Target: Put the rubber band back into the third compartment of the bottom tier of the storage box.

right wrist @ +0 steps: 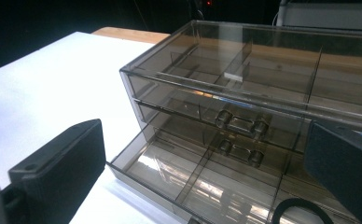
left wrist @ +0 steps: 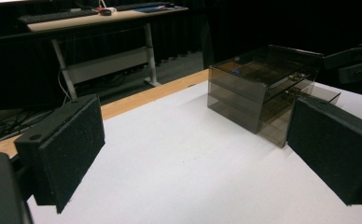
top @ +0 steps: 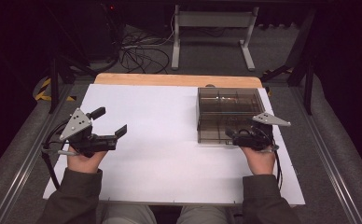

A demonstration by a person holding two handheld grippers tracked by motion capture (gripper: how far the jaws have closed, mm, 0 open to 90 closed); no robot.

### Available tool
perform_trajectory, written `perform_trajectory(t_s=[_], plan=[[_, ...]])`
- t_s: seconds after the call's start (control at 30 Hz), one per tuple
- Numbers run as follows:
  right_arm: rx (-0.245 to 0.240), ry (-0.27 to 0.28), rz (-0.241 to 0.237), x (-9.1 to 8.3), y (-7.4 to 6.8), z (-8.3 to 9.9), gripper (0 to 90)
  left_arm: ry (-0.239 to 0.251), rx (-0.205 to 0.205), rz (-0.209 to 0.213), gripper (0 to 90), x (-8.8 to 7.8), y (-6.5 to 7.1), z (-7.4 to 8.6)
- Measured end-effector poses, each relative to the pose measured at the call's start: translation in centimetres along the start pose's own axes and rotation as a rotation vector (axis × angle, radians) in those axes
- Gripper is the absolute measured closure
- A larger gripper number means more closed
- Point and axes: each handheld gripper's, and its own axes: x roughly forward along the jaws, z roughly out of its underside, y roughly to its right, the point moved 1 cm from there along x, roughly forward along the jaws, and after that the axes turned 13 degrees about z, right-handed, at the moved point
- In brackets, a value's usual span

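Your right tool (top: 232,134) gapes empty at the drawer box's (top: 226,107) pulled-out bottom drawer (right wrist: 202,182), seemingly not touching; your left tool (top: 110,122) gapes empty too.

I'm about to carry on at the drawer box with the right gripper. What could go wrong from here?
The bottom drawer is pulled out under the right gripper, whose jaws stand open; dropping lower could knock its thin dividers. The drawer unit looks light and nothing holds it: the left gripper is far off, so a push may slide the whole box.
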Motion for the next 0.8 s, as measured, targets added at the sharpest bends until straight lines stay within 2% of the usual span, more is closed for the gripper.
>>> perform_trajectory(t_s=[0.23,0.8], plan=[[0.004,0.033,-0.001,-0.9,0.1,-0.5,0.0,-0.008,0.003,0.005,5.2,0.3,0.0,0.1],[0.019,0.128,-0.048,-3.1,-0.7,-2.0,0.0,0.005,0.004,0.009,5.2,0.0,0.0,-0.1]])
